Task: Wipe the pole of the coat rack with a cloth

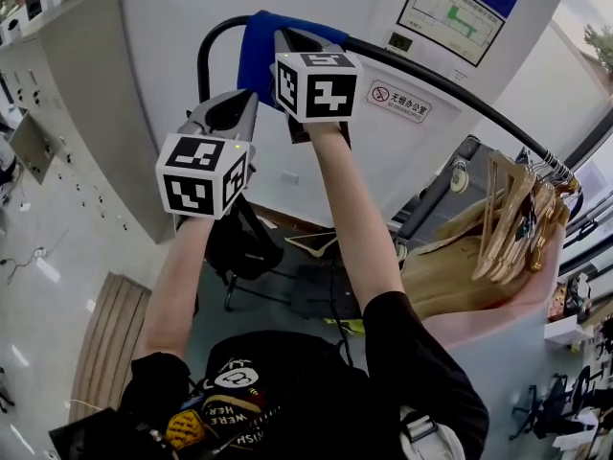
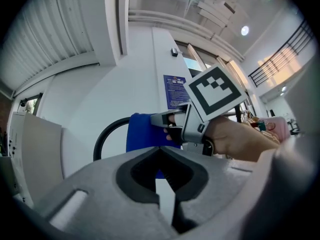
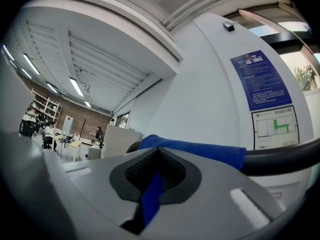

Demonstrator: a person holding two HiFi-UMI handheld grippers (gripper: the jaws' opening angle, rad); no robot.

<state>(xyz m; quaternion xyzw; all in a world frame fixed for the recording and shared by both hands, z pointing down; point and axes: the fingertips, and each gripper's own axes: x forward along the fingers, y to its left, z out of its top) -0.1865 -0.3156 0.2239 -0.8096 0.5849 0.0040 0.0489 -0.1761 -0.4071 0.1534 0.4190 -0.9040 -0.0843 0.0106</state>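
Note:
A blue cloth point(image 1: 255, 54) hangs over the curved end of the coat rack's black pole point(image 1: 450, 80). My right gripper point(image 1: 287, 44) is raised to the pole and shut on the cloth. The right gripper view shows a blue strip of cloth point(image 3: 200, 151) pinched between the jaws of the right gripper point(image 3: 151, 194), with the pole point(image 3: 287, 159) running off to the right. My left gripper point(image 1: 233, 103) hovers just left of and below the cloth, shut, holding nothing and apart from the pole. In the left gripper view, beyond the left gripper point(image 2: 165, 186), are the cloth point(image 2: 141, 132) and the right gripper point(image 2: 162, 119).
Wooden hangers point(image 1: 517, 214) with beige clothes crowd the pole's right end. A white wall with a no-smoking sign point(image 1: 397, 99) stands behind the rack. A grey cabinet point(image 1: 86, 94) is at the left. A black stand point(image 1: 244, 247) sits on the floor below.

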